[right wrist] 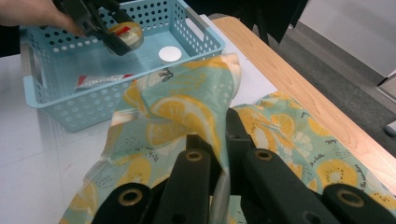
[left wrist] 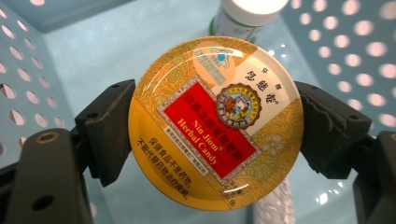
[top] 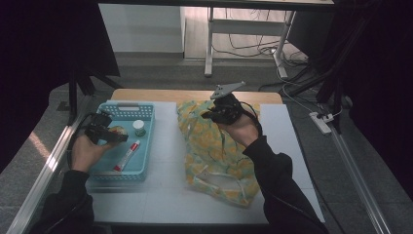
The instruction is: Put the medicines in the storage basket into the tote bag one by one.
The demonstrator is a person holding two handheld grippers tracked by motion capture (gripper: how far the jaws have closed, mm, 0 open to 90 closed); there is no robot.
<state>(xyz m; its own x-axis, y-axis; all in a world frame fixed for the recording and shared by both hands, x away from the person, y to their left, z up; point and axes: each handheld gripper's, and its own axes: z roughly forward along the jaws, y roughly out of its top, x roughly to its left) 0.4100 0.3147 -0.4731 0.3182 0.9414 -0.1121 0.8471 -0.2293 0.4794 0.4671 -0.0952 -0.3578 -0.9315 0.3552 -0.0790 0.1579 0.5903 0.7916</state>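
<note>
The round candy tin (left wrist: 215, 123) sits between the jaws of my left gripper (top: 108, 132), clamped at its two edges so the lid faces up and cannot slip. I hold it above the blue basket (top: 146, 129). Just below it in the basket stand a small white-capped bottle (top: 139, 127) and a tube (top: 127, 155). My right gripper (right wrist: 223, 140) is closed tight on a fold of the lemon-print cloth bag (top: 214, 151), lifting that edge, I think to keep the bag open for the tin.

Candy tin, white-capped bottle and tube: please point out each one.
Candy tin (left wrist: 215, 123), left gripper view, on its red label.
White-capped bottle (right wrist: 169, 54), right gripper view, on its cap.
Tube (top: 127, 155), high view, mid-body.
</note>
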